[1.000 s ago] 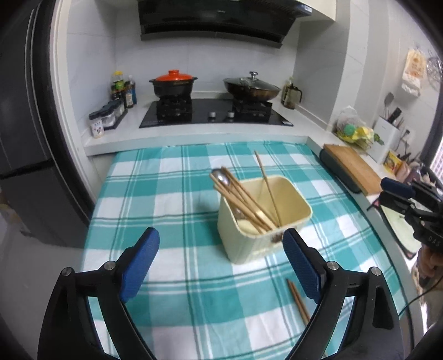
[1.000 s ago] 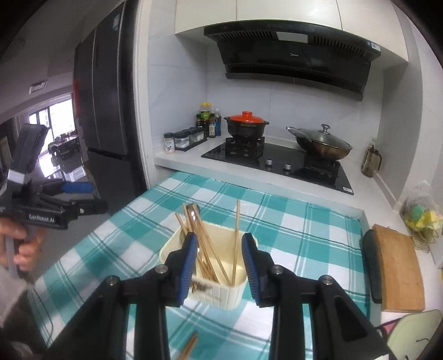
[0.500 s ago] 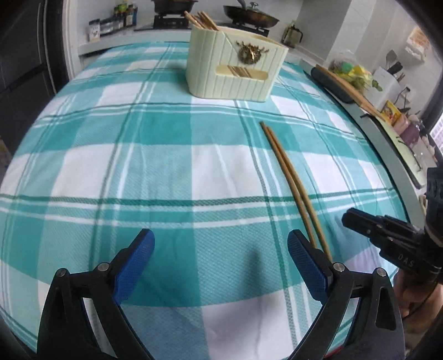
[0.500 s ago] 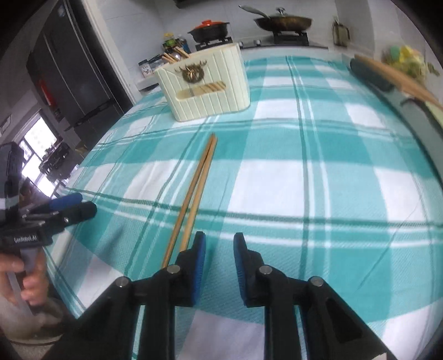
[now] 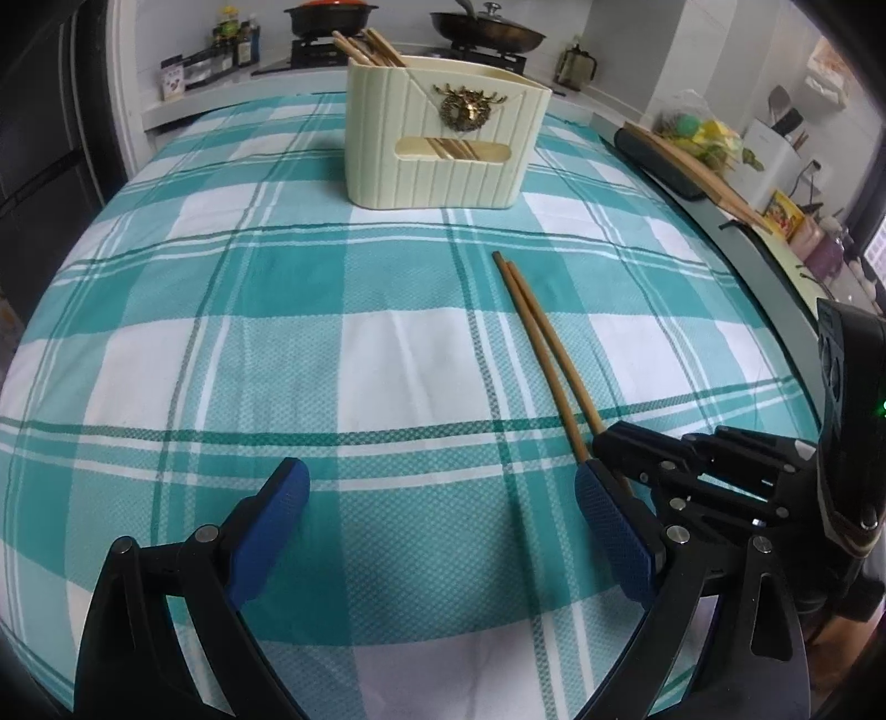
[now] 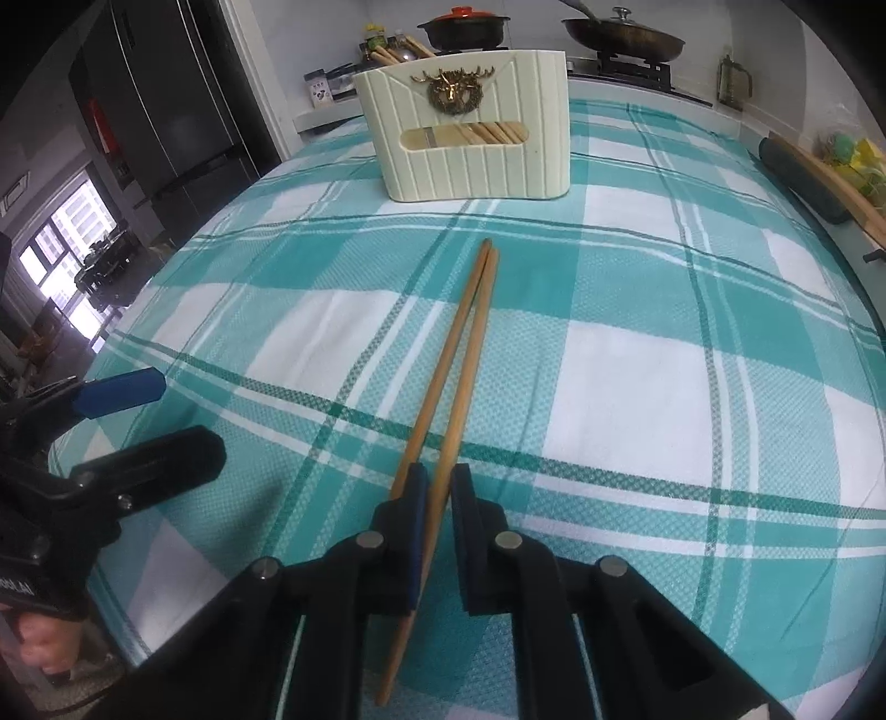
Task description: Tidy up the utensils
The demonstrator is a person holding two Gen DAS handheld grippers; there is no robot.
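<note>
Two wooden chopsticks lie side by side on the teal checked tablecloth, in front of a cream utensil holder that has several chopsticks standing in it. My right gripper is down at their near ends, its jaws closing tight on the right-hand chopstick; the other stick runs under its left finger. My left gripper hovers low over the cloth just left of the pair, open, with nothing between its blue pads.
A wooden cutting board and a dark mat lie along the counter at the right. The stove behind carries a red-lidded pot and a wok. A dark fridge stands at the left. A hand holds the left gripper.
Both grippers dropped from above the holder down to the cloth at the loose chopsticks. The right gripper's jaws narrowed from part open to closed around one chopstick.
</note>
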